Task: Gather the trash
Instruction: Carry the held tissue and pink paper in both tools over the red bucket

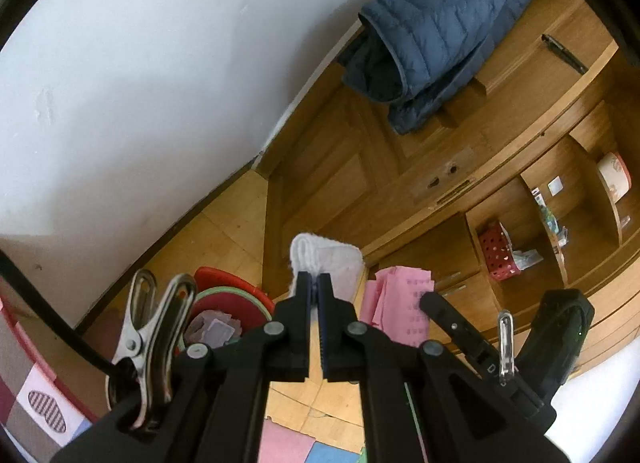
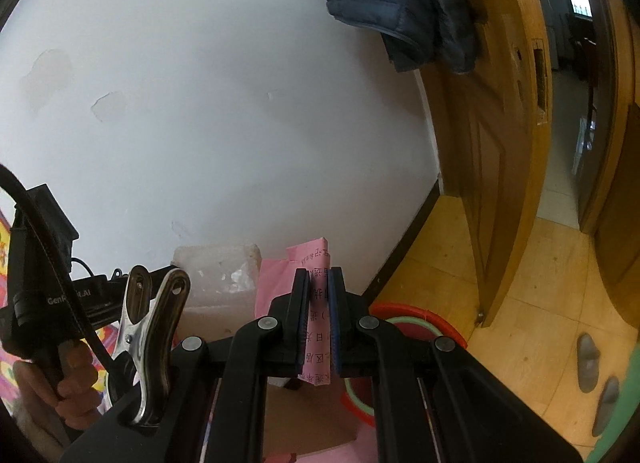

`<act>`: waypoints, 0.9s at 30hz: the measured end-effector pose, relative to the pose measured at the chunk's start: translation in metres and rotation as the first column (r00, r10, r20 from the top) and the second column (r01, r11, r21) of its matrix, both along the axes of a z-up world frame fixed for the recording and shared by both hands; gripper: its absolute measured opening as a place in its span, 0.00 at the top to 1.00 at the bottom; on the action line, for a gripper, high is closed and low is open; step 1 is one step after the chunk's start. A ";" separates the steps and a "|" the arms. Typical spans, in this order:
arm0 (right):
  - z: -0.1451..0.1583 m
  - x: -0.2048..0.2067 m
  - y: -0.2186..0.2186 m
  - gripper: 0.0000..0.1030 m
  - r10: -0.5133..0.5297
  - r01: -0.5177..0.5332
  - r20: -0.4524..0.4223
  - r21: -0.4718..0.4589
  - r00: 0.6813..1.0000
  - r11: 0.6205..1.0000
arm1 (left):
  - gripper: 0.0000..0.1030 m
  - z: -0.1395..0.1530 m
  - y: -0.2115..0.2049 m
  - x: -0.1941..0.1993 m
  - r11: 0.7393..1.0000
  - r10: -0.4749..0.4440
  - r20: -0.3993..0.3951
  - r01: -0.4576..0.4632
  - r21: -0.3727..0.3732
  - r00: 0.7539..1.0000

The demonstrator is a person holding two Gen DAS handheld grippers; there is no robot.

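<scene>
- Trash is in both grippers: the left gripper [image 1: 319, 283] has its jaws clamped on a folded white tissue [image 1: 326, 259]; the right gripper [image 2: 319, 283] has its jaws clamped on a folded pink printed paper [image 2: 318, 327], which stands up between the pads
- Step in hand, as I judge it: carrying both pieces toward the red bin [image 1: 232, 295] on the floor by the white wall [image 1: 140, 83]; the bin already holds some pale scraps, and its rim shows low in the right wrist view too [image 2: 412, 315]
- Next move calls for bringing each gripper over the bin mouth and parting the jaws so the piece drops inside; the tissue is light and may cling to a pad
- Around: a blue padded jacket [image 1: 436, 31] draped over a wooden door; a wooden cabinet with open shelves holding a red perforated basket [image 1: 498, 253]; grey slippers [image 2: 596, 379] on the floor; a person's hand [image 2: 76, 379] on the other gripper's handle
- Nothing visibly blocks the bin; the two grippers are close and could crowd each other above it
</scene>
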State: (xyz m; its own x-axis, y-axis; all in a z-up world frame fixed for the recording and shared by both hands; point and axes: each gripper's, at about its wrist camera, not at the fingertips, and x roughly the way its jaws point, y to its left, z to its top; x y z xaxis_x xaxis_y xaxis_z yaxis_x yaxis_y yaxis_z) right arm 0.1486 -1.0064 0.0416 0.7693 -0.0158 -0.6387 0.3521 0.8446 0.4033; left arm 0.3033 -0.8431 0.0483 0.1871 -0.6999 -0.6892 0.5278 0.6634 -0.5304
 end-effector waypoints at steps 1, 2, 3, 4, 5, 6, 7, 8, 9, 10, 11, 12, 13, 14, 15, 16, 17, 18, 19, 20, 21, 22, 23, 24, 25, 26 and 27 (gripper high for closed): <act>-0.003 0.003 -0.004 0.90 0.000 0.000 -0.001 0.001 1.000 1.000 | 0.97 -0.003 -0.004 0.003 1.000 -0.003 -0.004 0.003 0.004 1.000; -0.004 0.006 -0.007 0.90 0.000 0.000 -0.003 0.002 1.000 1.000 | 0.97 -0.007 -0.008 0.006 1.000 -0.005 -0.011 0.005 0.009 1.000; -0.008 0.010 -0.010 0.90 -0.001 0.001 -0.006 0.004 1.000 1.000 | 0.97 -0.010 -0.011 0.009 1.000 -0.008 -0.015 0.008 0.011 1.000; -0.014 0.014 -0.015 0.90 -0.005 0.005 -0.016 0.011 1.000 1.000 | 0.97 -0.014 -0.013 0.011 1.000 -0.011 -0.015 0.012 0.014 1.000; -0.017 0.015 -0.017 0.90 -0.009 0.009 -0.023 0.017 1.000 1.000 | 0.97 -0.019 -0.017 0.014 1.000 -0.015 -0.014 0.015 0.024 1.000; -0.022 0.018 -0.021 0.90 -0.014 0.015 -0.030 0.023 0.999 1.000 | 0.97 -0.026 -0.019 0.016 0.999 -0.016 -0.018 0.017 0.037 1.000; -0.027 0.020 -0.025 0.90 -0.016 0.017 -0.032 0.026 0.999 1.000 | 0.97 -0.033 -0.022 0.019 0.999 -0.019 -0.030 0.020 0.043 0.999; -0.032 0.023 -0.029 0.90 -0.018 0.019 -0.036 0.029 0.999 0.999 | 0.97 -0.042 -0.026 0.022 0.998 -0.021 -0.044 0.023 0.050 0.999; -0.037 0.025 -0.032 0.90 -0.019 0.020 -0.044 0.033 0.999 0.999 | 0.97 -0.048 -0.029 0.025 0.998 -0.022 -0.051 0.025 0.057 0.998; -0.044 0.027 -0.036 0.90 -0.019 0.021 -0.053 0.037 0.998 0.999 | 0.97 -0.055 -0.032 0.027 0.998 -0.024 -0.058 0.028 0.064 0.998; -0.050 0.029 -0.038 0.90 -0.021 0.024 -0.063 0.041 0.998 0.999 | 0.97 -0.064 -0.036 0.031 0.997 -0.027 -0.069 0.032 0.072 0.997; -0.057 0.032 -0.041 0.90 -0.023 0.027 -0.072 0.046 0.997 0.999 | 0.97 -0.071 -0.039 0.033 0.996 -0.028 -0.075 0.034 0.077 0.997; -0.065 0.034 -0.044 0.90 -0.027 0.031 -0.083 0.054 0.996 0.998 | 0.97 -0.079 -0.042 0.036 0.996 -0.029 -0.081 0.036 0.086 0.996; -0.073 0.035 -0.048 0.90 -0.031 0.037 -0.093 0.060 0.995 0.998 | 0.97 -0.087 -0.045 0.038 0.995 -0.030 -0.085 0.038 0.096 0.996; -0.081 0.037 -0.051 0.90 -0.034 0.042 -0.105 0.068 0.994 0.997 | 0.97 -0.094 -0.047 0.041 0.994 -0.029 -0.090 0.039 0.105 0.996; -0.088 0.038 -0.054 0.90 -0.036 0.045 -0.115 0.075 0.993 0.996 | 0.97 -0.101 -0.050 0.043 0.993 -0.029 -0.097 0.040 0.112 0.995; -0.097 0.040 -0.057 0.90 -0.037 0.048 -0.126 0.082 0.991 0.995 | 0.97 -0.109 -0.053 0.045 0.992 -0.028 -0.106 0.041 0.118 0.994; -0.104 0.041 -0.059 0.90 -0.036 0.048 -0.135 0.087 0.990 0.995 | 0.97 -0.115 -0.055 0.047 0.991 -0.027 -0.114 0.041 0.124 0.993; -0.112 0.043 -0.062 0.90 -0.033 0.047 -0.147 0.091 0.989 0.995 | 0.97 -0.122 -0.056 0.048 0.991 -0.025 -0.123 0.041 0.130 0.992; -0.120 0.044 -0.064 0.90 -0.031 0.046 -0.160 0.096 0.987 0.994 | 0.97 -0.129 -0.057 0.049 0.990 -0.024 -0.130 0.042 0.136 0.991; -0.128 0.046 -0.066 0.90 -0.029 0.046 -0.172 0.100 0.985 0.994 | 0.97 -0.137 -0.059 0.050 0.989 -0.023 -0.139 0.043 0.143 0.990; -0.136 0.047 -0.068 0.90 -0.028 0.048 -0.183 0.105 0.983 0.993 | 0.97 -0.145 -0.061 0.052 0.988 -0.022 -0.147 0.045 0.150 0.989; -0.142 0.049 -0.069 0.90 -0.028 0.049 -0.189 0.110 0.982 0.993 | 0.97 -0.151 -0.062 0.053 0.987 -0.022 -0.153 0.046 0.156 0.988; -0.151 0.050 -0.072 0.90 -0.028 0.052 -0.198 0.116 0.980 0.992 | 0.97 -0.157 -0.063 0.054 0.986 -0.020 -0.158 0.046 0.163 0.987; -0.159 0.051 -0.074 0.90 -0.030 0.057 -0.210 0.124 0.977 0.991 | 0.97 -0.163 -0.065 0.055 0.984 -0.018 -0.165 0.047 0.170 0.986; -0.165 0.052 -0.075 0.90 -0.031 0.061 -0.217 0.130 0.976 0.990 | 0.97 -0.171 -0.066 0.057 0.982 -0.016 -0.176 0.048 0.182 0.984; -0.172 0.053 -0.077 0.90 -0.033 0.065 -0.225 0.135 0.974 0.989 | 0.97 -0.177 -0.069 0.058 0.981 -0.013 -0.183 0.049 0.189 0.983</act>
State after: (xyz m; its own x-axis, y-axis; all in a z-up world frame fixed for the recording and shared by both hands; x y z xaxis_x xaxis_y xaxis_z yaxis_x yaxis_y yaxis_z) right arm 0.2013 -1.0833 -0.1305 0.6086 0.0523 -0.7917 0.4858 0.7644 0.4239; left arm 0.3613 -0.9122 -0.1292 0.0280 -0.5548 -0.8315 0.4573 0.7468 -0.4829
